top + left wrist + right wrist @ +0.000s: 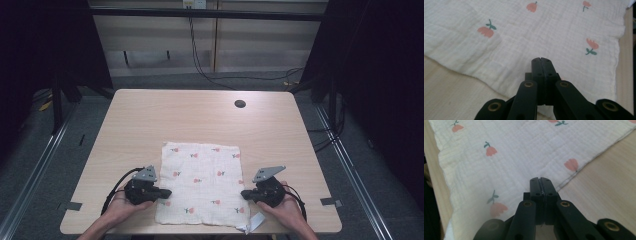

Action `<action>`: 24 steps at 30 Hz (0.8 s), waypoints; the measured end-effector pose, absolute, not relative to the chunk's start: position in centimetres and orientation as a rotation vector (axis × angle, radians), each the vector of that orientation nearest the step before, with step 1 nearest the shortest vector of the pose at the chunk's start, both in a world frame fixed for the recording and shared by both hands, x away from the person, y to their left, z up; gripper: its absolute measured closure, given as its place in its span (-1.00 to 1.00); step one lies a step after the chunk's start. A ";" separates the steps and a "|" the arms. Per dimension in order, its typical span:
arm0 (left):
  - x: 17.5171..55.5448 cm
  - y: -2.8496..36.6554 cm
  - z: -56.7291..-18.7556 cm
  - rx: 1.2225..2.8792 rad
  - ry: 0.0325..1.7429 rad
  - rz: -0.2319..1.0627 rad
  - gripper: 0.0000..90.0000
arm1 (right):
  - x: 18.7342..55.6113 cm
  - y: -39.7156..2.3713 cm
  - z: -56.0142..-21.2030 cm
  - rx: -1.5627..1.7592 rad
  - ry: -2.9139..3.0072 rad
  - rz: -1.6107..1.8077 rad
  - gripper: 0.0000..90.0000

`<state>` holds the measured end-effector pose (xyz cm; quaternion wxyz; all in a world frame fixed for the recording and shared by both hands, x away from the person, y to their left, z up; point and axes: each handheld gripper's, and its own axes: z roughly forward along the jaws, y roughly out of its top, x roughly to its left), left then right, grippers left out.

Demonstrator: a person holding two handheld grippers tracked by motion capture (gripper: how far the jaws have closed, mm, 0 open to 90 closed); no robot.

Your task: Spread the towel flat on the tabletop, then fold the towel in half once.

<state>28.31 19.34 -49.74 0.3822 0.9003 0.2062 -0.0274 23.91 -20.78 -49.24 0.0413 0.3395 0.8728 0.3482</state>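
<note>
High view: cloth (202,182) lies flat at the near middle of the table (150,115), unfolded — no fold made, all work remains. Left gripper (167,193) sits at its left edge, right gripper (244,194) at its right edge. Both jaws are clenched — whether either pinches cloth cannot be told.

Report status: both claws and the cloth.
Left claw shut over the cloth's left edge; whether it pinches fabric, unclear. Right claw likewise at right edge. Flowered cloth flat. Nothing in the way.
</note>
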 end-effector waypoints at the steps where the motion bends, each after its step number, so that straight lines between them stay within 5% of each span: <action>1: 28.2 19.3 -49.7 2.302 0.523 -0.069 1.00 | 23.8 -20.8 -49.2 1.049 2.675 1.068 0.98; 8: 27.8 20.0 -49.6 2.305 0.536 -0.102 0.99 | 24.0 -21.0 -48.4 1.038 2.624 1.146 0.70; 17: 30.2 21.5 -48.1 2.185 0.688 -0.043 0.42 | 27.1 -21.4 -46.4 1.076 2.488 1.217 0.50; 24: 33.8 23.2 -46.1 2.077 0.830 0.029 0.29 | 29.7 -21.1 -45.5 1.083 2.444 1.176 0.33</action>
